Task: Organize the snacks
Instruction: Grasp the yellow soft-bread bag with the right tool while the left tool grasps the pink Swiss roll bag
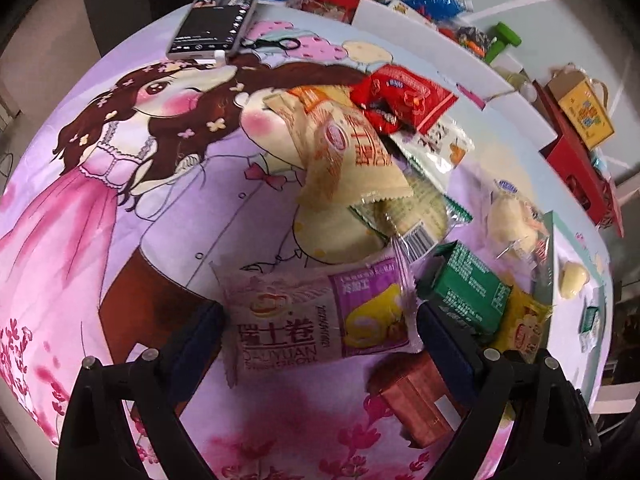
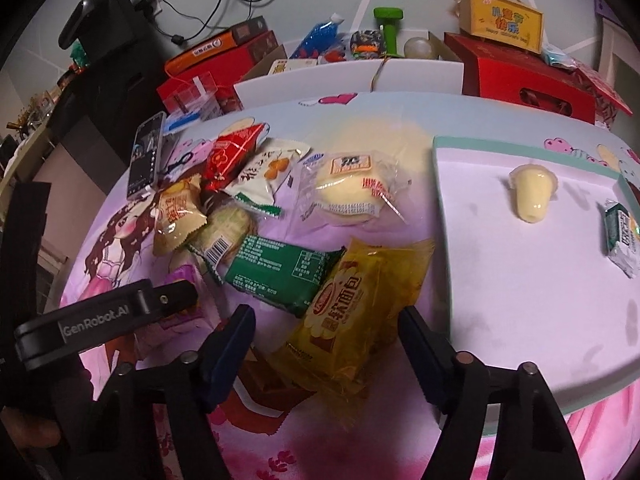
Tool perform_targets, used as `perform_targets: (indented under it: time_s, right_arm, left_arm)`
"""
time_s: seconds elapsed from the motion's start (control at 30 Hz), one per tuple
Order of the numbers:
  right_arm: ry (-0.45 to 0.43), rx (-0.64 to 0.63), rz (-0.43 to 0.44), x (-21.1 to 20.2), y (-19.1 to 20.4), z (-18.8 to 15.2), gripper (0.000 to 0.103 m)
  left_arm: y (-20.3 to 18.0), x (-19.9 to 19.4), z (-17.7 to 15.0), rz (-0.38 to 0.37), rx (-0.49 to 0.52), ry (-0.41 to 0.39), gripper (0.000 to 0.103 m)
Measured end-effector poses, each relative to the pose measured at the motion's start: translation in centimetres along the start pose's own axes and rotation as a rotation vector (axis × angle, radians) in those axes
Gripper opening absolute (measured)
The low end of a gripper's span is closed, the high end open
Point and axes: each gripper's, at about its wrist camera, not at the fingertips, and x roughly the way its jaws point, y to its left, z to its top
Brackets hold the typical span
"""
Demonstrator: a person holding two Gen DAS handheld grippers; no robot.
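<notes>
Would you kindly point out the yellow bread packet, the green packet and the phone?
yellow bread packet (image 2: 352, 316): right wrist view, printed front.
green packet (image 2: 280, 270): right wrist view, label panel.
phone (image 1: 218, 12): left wrist view, screen.

Left tool (image 1: 320, 332): two black, matte arms, each tipped with a dark blue pad (image 1: 444, 340) and fitted with round silver screws (image 1: 491, 354). Right tool (image 2: 326, 336): the same black arms, blue pads (image 2: 228, 352) and silver screws (image 2: 464, 358). White lettering "GenRobot.AI" marks the left tool's black body in the right view.
</notes>
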Motion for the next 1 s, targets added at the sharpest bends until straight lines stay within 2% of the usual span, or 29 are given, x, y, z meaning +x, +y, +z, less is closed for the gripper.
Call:
perform_targets:
  time_s: [0.5, 0.67, 1.0]
  right_arm:
    - [0.037, 0.018, -0.031, 2.0, -1.2, 0.0, 0.065]
    - [0.034, 0.017, -0.027, 1.9, -1.2, 0.1, 0.059]
    - [0.001, 0.013, -0.027, 1.2, -1.4, 0.3, 0.046]
  left_arm:
    - [-1.3, 3.1, 1.0, 0.082, 0.046, 0.039, 0.097]
    - [-1.7, 3.3, 1.0, 0.076, 0.042, 0.035, 0.097]
    - [-1.5, 1.2, 0.5, 0.051, 0.046, 0.000, 0.093]
